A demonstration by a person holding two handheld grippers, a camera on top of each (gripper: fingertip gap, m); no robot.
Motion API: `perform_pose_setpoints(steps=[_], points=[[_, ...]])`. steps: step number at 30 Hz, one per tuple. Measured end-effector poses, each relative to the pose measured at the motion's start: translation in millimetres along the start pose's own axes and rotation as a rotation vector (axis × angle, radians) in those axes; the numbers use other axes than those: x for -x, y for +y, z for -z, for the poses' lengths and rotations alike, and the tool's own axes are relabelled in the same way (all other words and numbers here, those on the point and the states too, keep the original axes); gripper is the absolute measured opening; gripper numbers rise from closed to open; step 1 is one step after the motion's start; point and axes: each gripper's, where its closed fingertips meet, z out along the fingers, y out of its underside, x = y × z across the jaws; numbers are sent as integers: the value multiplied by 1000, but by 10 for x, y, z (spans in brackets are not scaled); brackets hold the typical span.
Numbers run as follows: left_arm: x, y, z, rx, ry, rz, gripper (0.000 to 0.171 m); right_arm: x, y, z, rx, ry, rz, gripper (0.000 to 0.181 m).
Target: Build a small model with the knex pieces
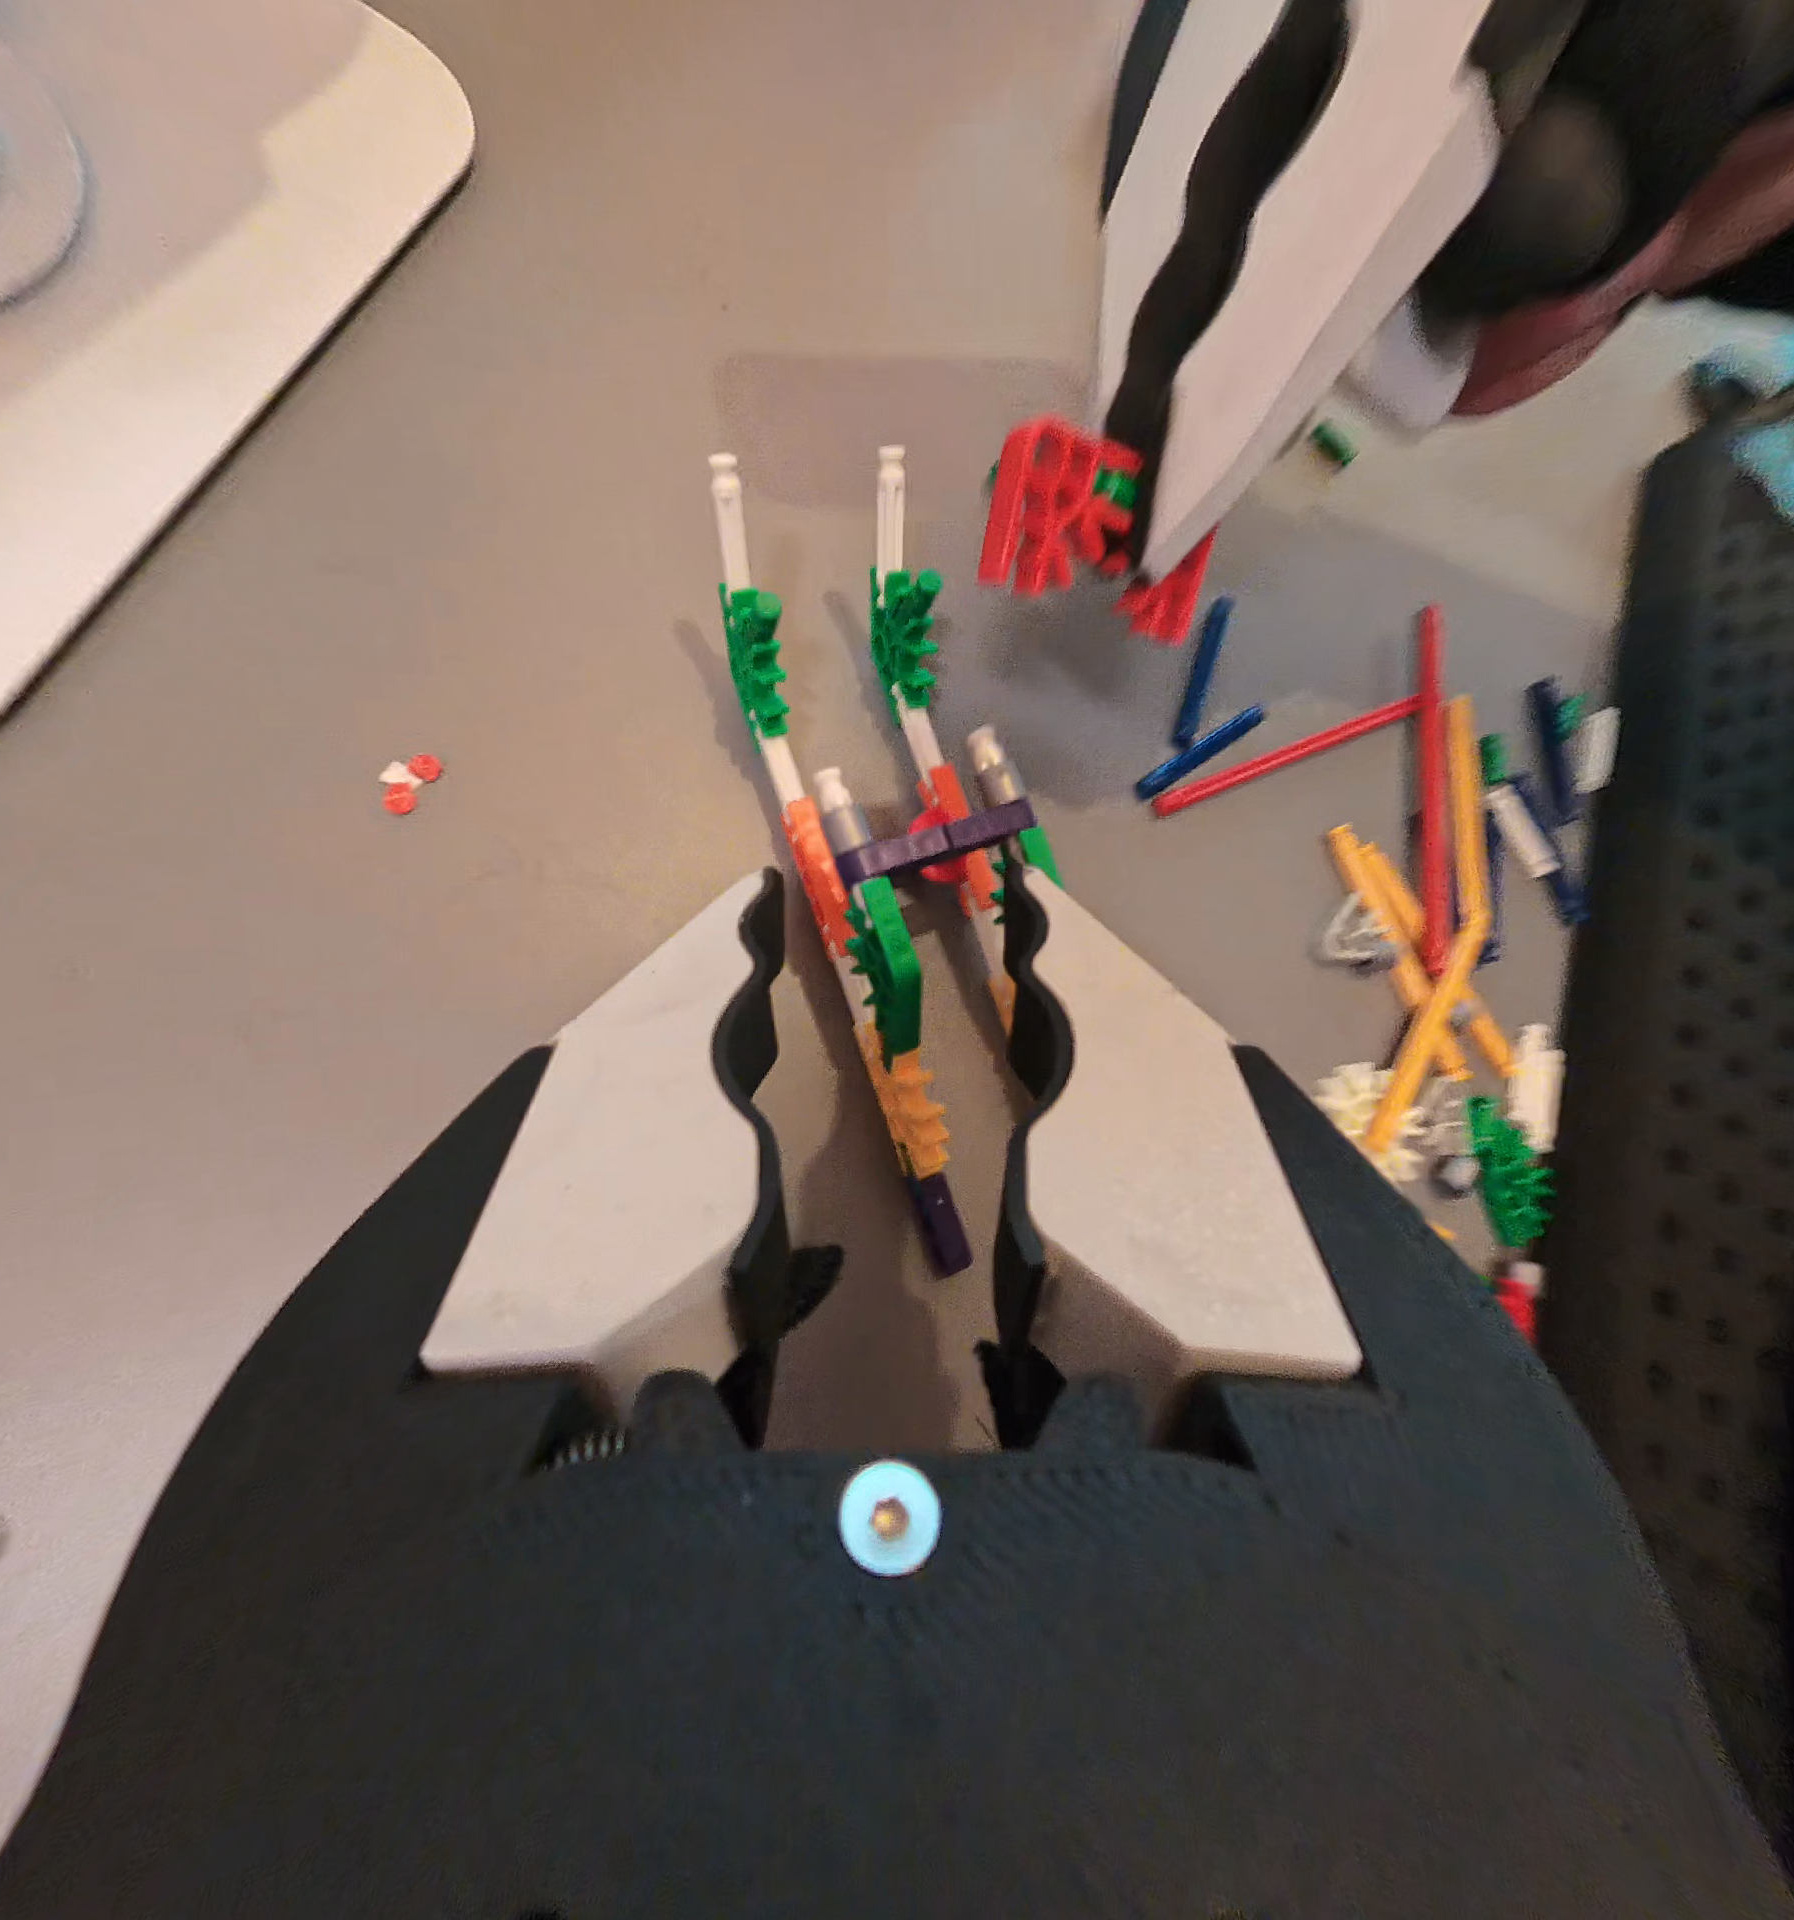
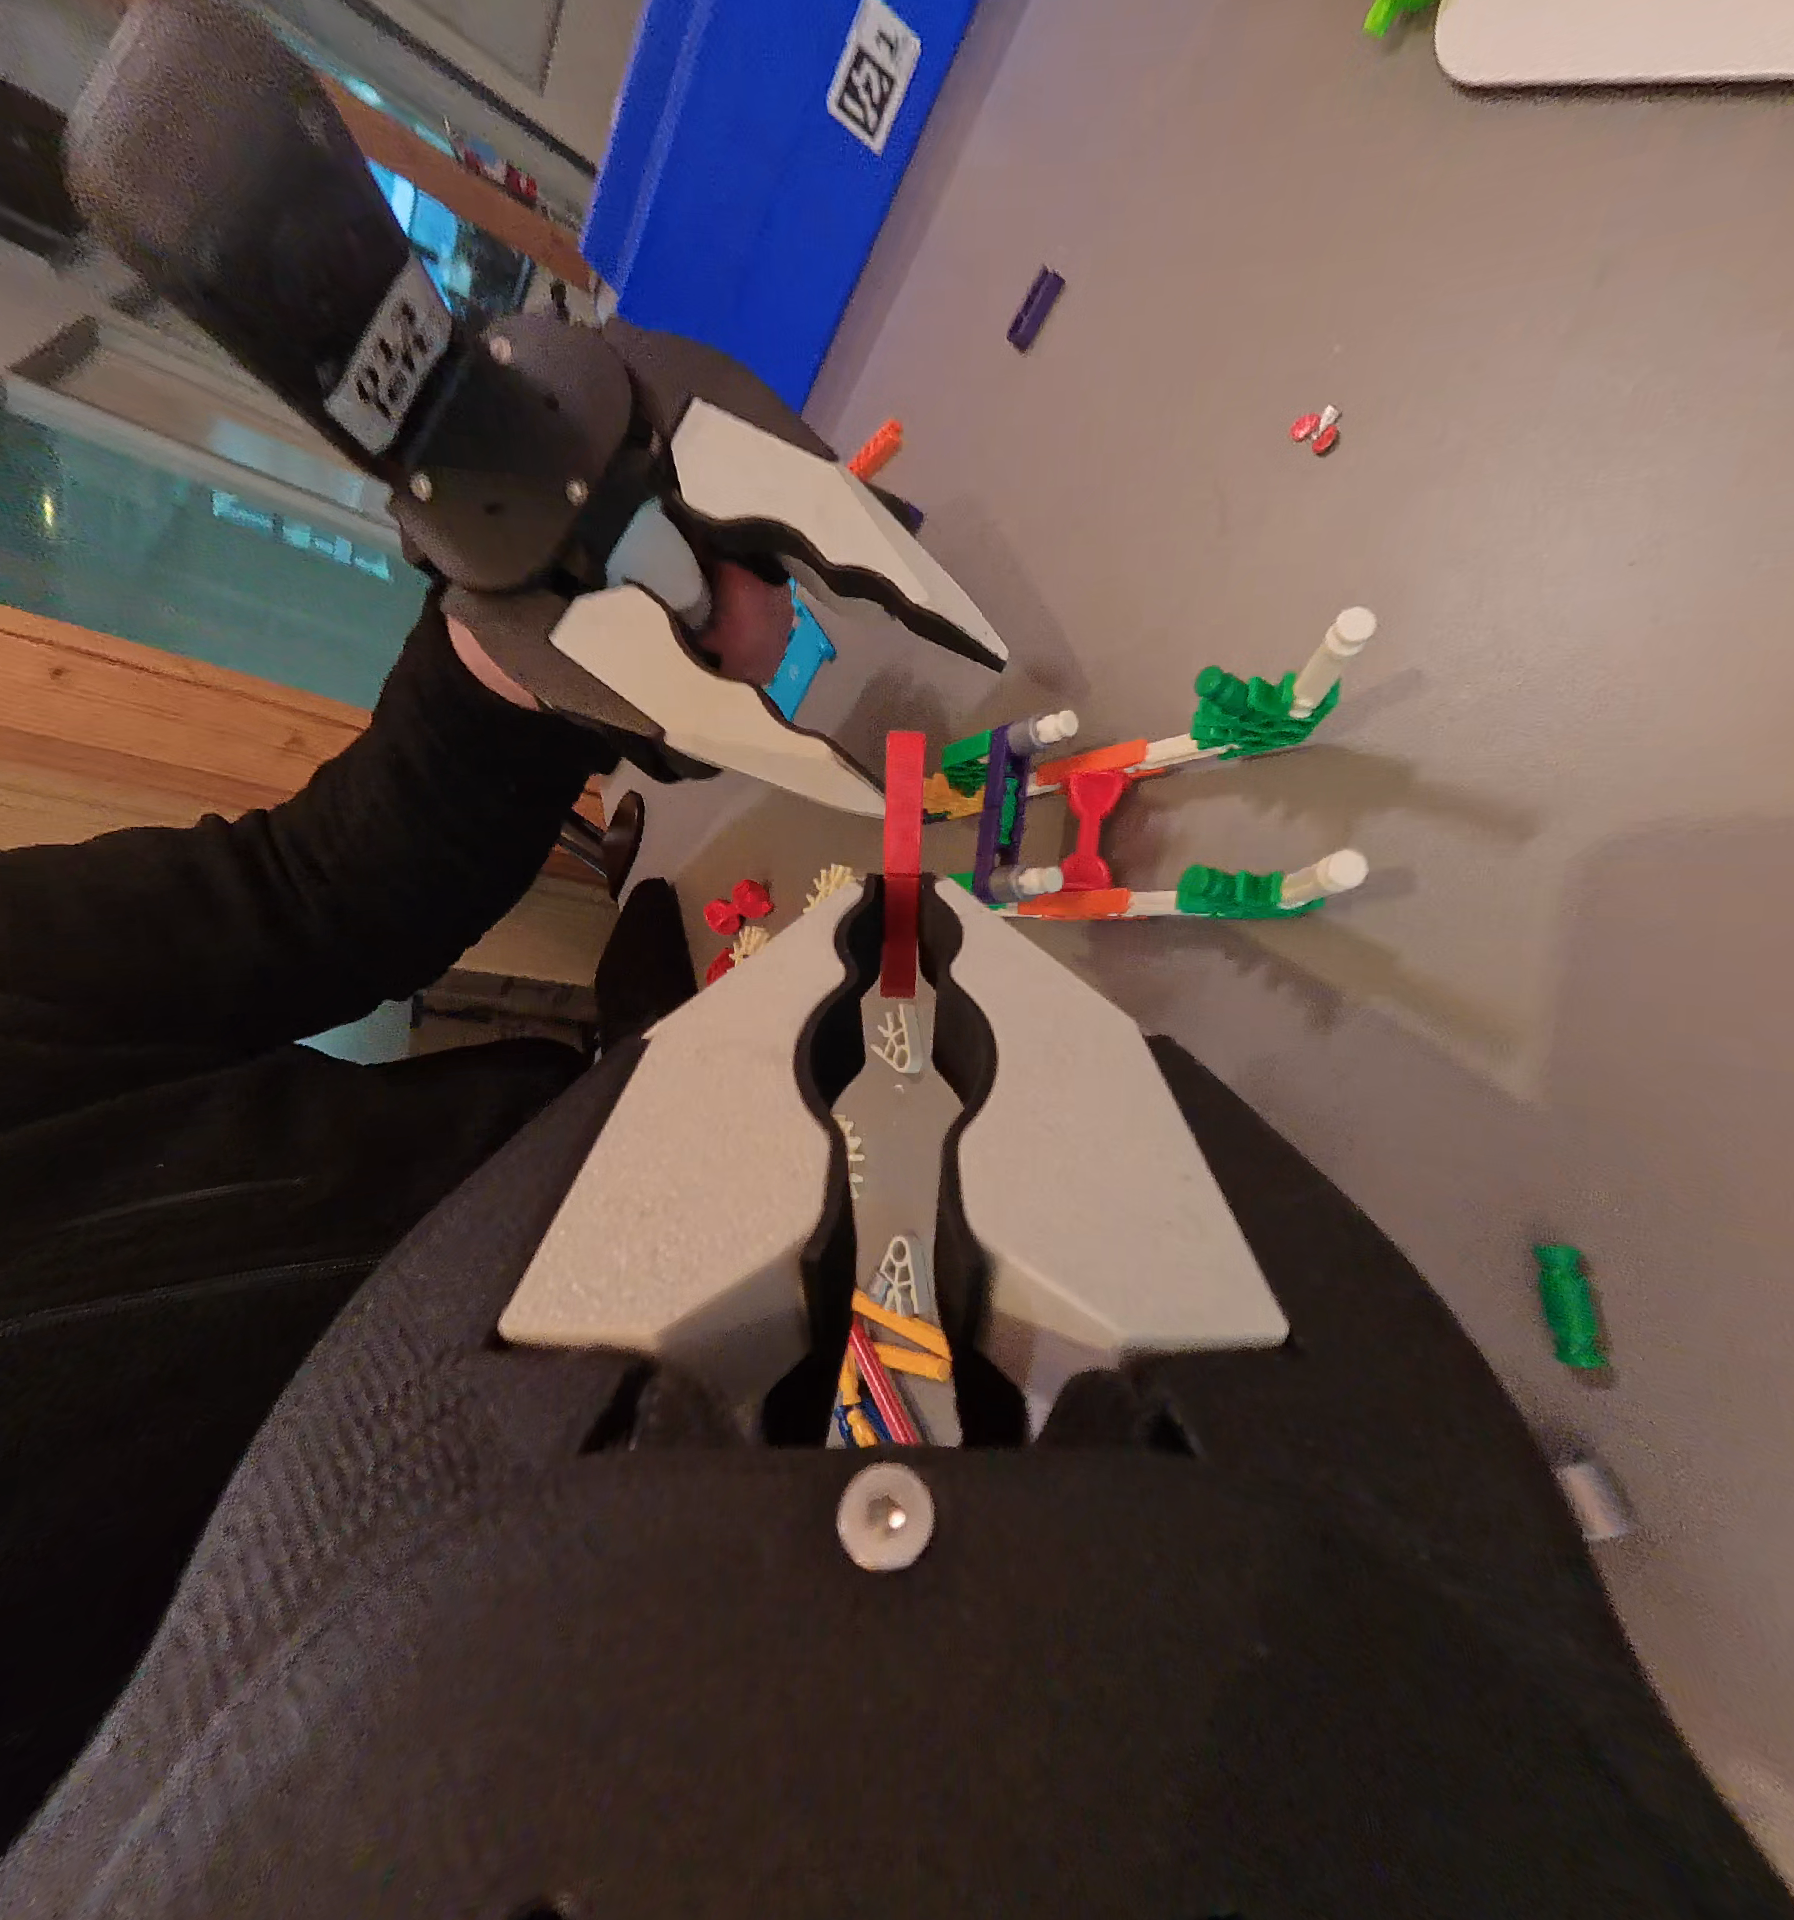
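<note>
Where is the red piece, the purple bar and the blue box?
red piece [image 2: 903,831]: right wrist view, its flat edge above the fingertips.
purple bar [image 1: 934,840]: left wrist view, its middle.
blue box [image 2: 758,197]: right wrist view, its side.

My left gripper [image 1: 888,894]: low, fingers spread wide apart, nothing pinched. My right gripper [image 2: 898,899]: fingertips squeezed tight on small red piece [image 2: 901,831] (held up off table). Black sleeve [image 2: 249,883] behind left gripper.
</note>
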Motion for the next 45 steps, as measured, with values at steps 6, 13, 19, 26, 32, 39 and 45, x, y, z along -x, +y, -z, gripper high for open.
perform_pose_setpoints(steps=[6,13,19,26,32,39,45], points=[[-53,-386,134,-192,269,138,21,-69,0,-200,166,-11,16,3],[-54,-431,73,-173,350,146,2,-10,-55,-217,229,-43,59,3],[-13,-478,82,-208,390,199,1,-24,-102,-195,223,-57,66,4],[-86,-453,75,-197,455,236,11,10,-95,-210,258,-86,77,3],[-93,-499,160,-252,514,242,5,68,-148,-231,251,-106,93,4],[17,-543,254,-292,498,293,3,-9,-318,-154,139,37,151,17],[92,-586,267,-337,492,402,3,-76,-398,-78,107,391,480,35]])
